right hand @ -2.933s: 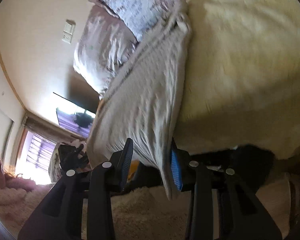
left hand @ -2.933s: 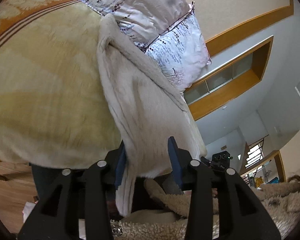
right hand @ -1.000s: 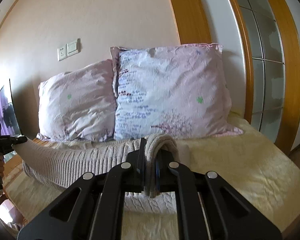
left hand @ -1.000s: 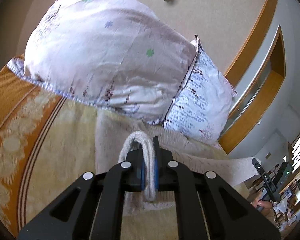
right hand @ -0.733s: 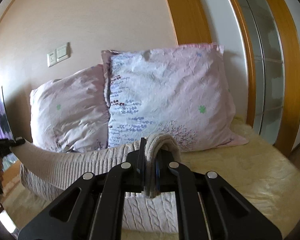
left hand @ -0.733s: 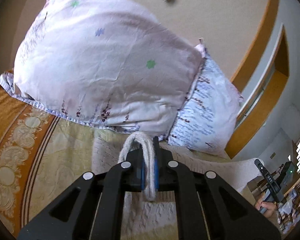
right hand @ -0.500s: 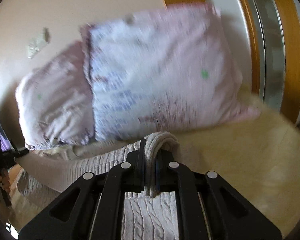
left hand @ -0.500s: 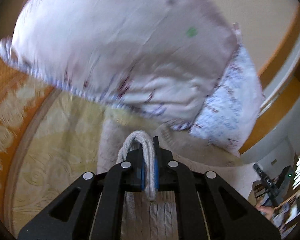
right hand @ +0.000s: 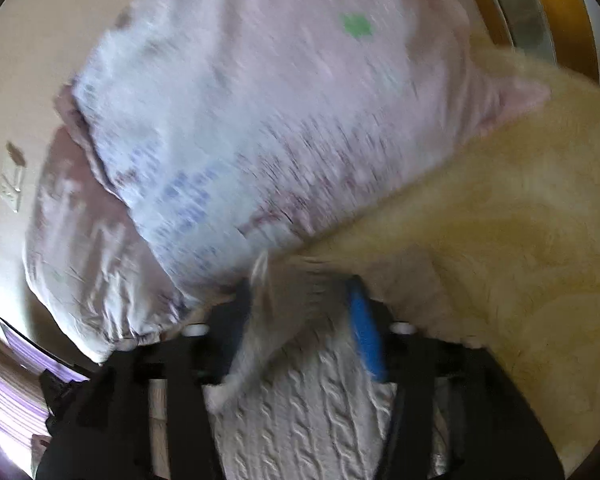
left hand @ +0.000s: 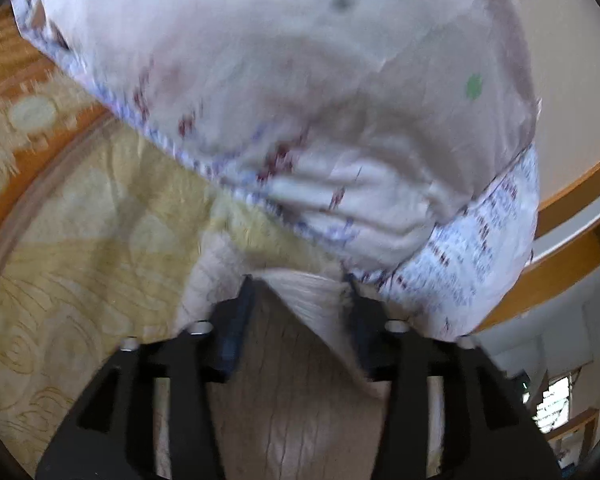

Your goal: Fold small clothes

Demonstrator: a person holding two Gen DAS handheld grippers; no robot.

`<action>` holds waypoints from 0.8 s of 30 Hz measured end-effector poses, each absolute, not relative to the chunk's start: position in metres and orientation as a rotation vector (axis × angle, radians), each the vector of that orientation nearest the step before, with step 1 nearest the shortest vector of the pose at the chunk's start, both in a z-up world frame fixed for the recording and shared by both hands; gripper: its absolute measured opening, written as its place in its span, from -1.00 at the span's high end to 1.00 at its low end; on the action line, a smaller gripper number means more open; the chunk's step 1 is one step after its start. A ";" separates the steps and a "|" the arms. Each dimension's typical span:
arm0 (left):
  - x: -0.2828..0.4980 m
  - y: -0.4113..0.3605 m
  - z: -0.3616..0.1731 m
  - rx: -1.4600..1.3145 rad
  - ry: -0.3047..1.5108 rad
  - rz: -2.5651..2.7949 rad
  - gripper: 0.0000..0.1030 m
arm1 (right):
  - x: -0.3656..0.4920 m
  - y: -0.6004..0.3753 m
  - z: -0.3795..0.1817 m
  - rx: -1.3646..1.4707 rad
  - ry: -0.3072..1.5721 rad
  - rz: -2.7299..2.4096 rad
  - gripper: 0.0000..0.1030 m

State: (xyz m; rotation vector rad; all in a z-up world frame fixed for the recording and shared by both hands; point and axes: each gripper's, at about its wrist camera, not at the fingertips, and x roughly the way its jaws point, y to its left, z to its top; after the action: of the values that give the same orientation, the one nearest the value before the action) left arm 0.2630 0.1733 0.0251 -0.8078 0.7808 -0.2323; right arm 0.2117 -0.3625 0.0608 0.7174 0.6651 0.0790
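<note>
My left gripper [left hand: 300, 312] jaws are opening, the ribbed cream sweater [left hand: 296, 392] loose between them on the yellow bedspread [left hand: 80, 280]. My right gripper [right hand: 300, 316] opens likewise over cable-knit folds below a crinkled pillow [right hand: 260, 120].

blur: pillows [left hand: 300, 100] smeared | cut off: sweater [right hand: 300, 420] at bottom edge

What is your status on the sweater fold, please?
Left gripper and right gripper opening, knit sweater loose between each. Sweater down on yellow blanket. Pillows close ahead.
</note>
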 end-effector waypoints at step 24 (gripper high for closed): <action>0.182 0.154 0.024 -0.389 0.856 -0.245 0.38 | 0.139 -0.367 0.020 0.441 0.818 0.082 0.56</action>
State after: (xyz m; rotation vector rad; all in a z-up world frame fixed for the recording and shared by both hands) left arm 0.1824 0.1541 0.0238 -0.3887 0.8564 -0.2448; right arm 0.1389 -0.3667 0.0199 0.4410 0.8176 0.0816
